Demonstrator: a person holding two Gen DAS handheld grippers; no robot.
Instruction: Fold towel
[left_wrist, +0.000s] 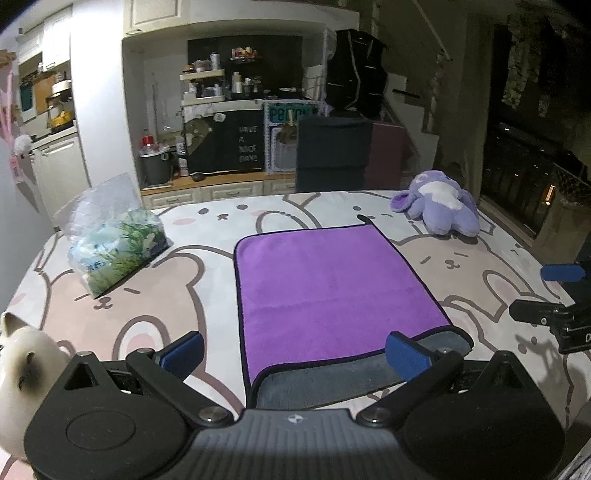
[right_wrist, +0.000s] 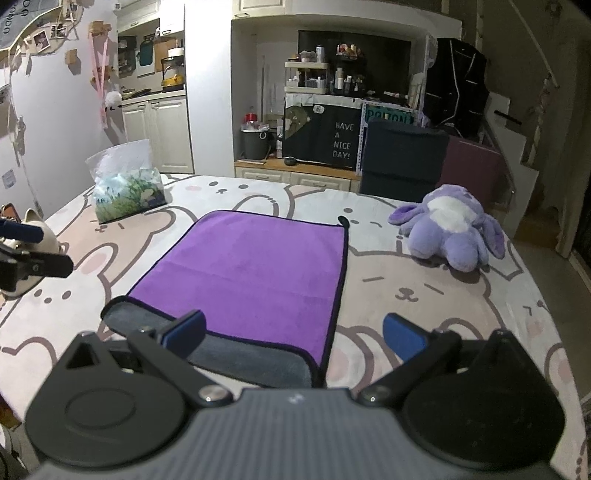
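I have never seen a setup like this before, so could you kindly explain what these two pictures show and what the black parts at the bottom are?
No robot here: a person holds a two-finger gripper in each hand, and each gripper carries a wide-angle camera looking forward along its fingers. The black parts with blue pads are those grippers.

One picture comes from the left gripper, the other from the right gripper. Each also glimpses the other gripper at its edge. Both stand open and hold nothing.

On the table, covered by a bunny-print cloth, lies a purple towel; it appears folded once, its gray underside showing along the near edge. Around it are a purple plush toy, a tissue pack in clear plastic and a small cat figurine. The task is folding the towel.
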